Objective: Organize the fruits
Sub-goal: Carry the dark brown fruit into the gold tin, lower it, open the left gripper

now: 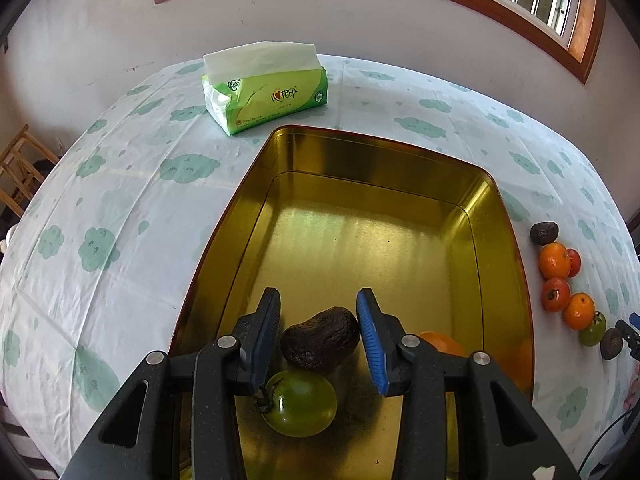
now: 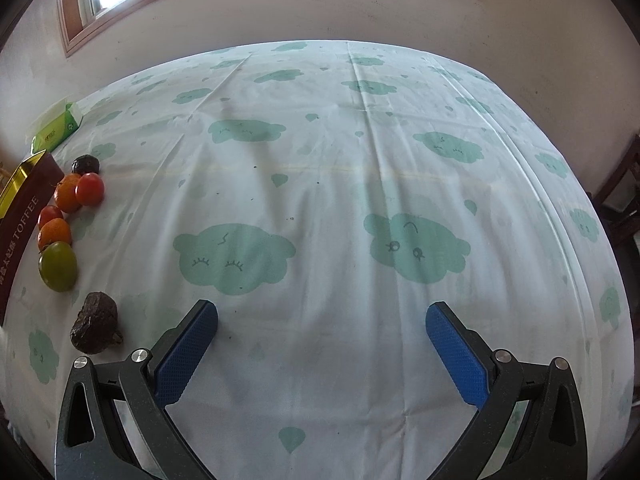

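L gripper is hovering over gold tin, jaws parted w/ dark wrinkled fruit lying between, untouched; R gripper is hanging wide over tablecloth.

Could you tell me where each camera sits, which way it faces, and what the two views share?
Left wrist: rides on the left gripper, looking down into the gold tin; its open fingers flank a dark wrinkled fruit, a green tomato nearer the camera.
Right wrist: rides on the right gripper, facing across the tablecloth toward the wall; its fingers are spread wide over bare cloth.
Shared: the row of fruit beside the tin, the tin itself, the tissue pack and the window.
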{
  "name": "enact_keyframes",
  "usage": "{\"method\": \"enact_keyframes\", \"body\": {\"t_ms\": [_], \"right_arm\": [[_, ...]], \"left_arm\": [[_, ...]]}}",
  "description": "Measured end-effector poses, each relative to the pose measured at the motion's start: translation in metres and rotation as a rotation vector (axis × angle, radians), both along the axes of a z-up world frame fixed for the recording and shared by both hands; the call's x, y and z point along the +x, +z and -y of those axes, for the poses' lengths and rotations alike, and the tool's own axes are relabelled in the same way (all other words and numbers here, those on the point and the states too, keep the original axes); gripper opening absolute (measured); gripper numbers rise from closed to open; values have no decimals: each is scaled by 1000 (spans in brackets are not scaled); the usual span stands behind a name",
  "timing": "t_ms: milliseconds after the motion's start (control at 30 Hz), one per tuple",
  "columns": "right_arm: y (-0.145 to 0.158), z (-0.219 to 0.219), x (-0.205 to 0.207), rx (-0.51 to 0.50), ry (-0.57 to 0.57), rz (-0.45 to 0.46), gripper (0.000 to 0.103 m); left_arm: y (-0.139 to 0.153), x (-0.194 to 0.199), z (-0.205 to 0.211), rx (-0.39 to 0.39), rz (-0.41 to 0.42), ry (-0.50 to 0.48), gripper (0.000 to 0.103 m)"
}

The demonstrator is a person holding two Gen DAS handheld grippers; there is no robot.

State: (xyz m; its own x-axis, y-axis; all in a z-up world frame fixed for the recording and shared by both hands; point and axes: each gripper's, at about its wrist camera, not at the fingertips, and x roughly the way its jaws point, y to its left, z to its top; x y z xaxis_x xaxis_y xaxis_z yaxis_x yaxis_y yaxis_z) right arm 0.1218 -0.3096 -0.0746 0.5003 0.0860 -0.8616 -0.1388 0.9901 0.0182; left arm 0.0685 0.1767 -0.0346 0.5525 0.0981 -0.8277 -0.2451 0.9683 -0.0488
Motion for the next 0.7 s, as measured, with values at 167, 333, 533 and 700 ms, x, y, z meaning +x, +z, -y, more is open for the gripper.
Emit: {"method": "enact_keyframes", "body": {"t_ms": [167, 333, 533, 700], "right_arm": [[2, -5, -15, -4, -34, -16, 103], [3, -19, -32, -2, -9, -16, 103], [5, -42, -53, 7, 51, -6, 103], [8, -67, -63, 24, 125, 0, 102]], "left_arm": [[3, -5, 6, 41, 22, -13, 36], [2, -8, 3, 25, 24, -10, 37], [3, -12, 2, 10, 27, -11, 37], [7, -18, 3, -13, 43, -14, 41]]}}
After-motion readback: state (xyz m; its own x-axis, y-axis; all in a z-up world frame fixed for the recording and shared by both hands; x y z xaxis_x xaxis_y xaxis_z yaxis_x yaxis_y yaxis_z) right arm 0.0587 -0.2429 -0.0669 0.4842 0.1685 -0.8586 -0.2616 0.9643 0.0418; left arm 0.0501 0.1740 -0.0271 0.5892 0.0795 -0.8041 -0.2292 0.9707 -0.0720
